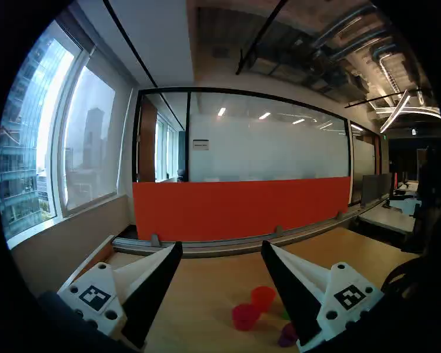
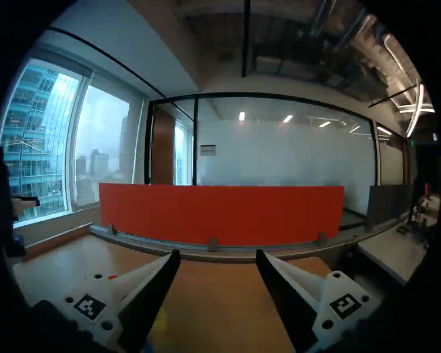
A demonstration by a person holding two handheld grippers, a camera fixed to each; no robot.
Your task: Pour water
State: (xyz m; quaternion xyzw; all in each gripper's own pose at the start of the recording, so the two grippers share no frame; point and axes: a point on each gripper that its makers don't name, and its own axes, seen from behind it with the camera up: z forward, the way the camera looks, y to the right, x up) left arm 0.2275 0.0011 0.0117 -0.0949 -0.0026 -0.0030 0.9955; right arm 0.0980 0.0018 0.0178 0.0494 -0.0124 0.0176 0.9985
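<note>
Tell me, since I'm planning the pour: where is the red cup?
In the left gripper view, the red cup stands on the wooden desk, low in the gap of the open left gripper, just behind the pink cup.

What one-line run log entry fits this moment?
left gripper: open, empty | right gripper: open, empty | red cup, pink cup: on desk, ungripped | pour: not started
</note>
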